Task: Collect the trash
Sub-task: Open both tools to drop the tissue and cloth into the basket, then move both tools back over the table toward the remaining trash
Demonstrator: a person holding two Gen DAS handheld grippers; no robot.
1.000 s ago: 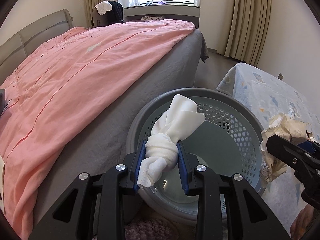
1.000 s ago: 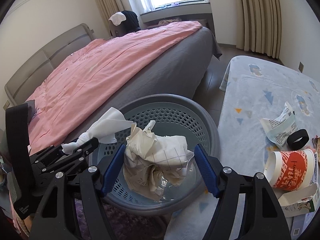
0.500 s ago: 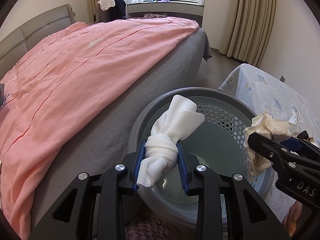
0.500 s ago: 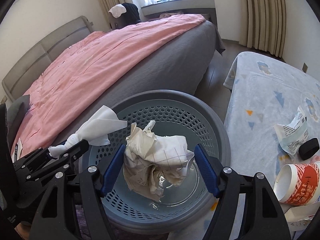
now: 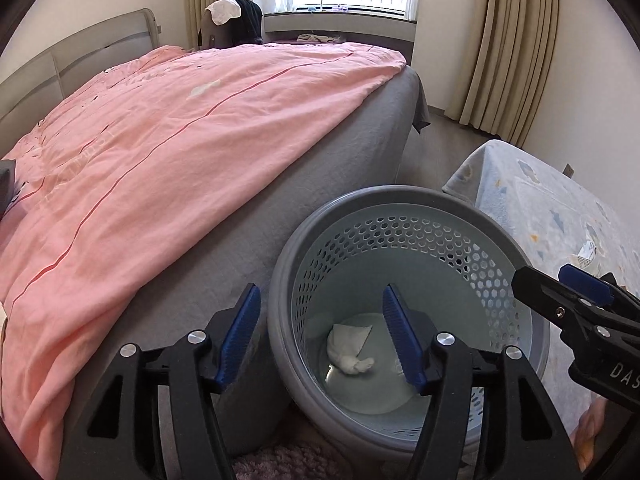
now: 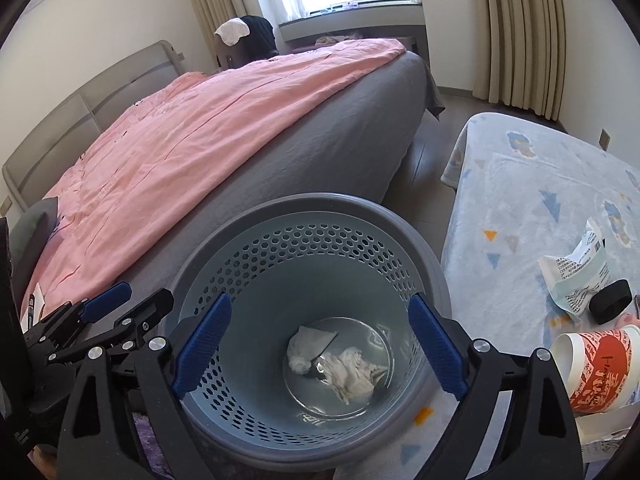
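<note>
Claws, left [image 5: 320, 336] and right [image 6: 320, 344], are opening, empty, above basket [image 6: 240, 240] beside bed [image 6: 340, 128]; cup [image 6: 592, 364] near.

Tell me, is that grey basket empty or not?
Not empty. The basket holds a knotted white tissue and a crumpled paper wad on its bottom.

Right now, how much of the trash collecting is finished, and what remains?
Done: the knotted white tissue and the crumpled paper lie at the bottom of the grey basket.
In hand: nothing; the left gripper and right gripper hang over the basket, jaws opening, nothing between them.
Left: on the blue blanket, the red paper cup, the printed wrapper and the black ring.
</note>
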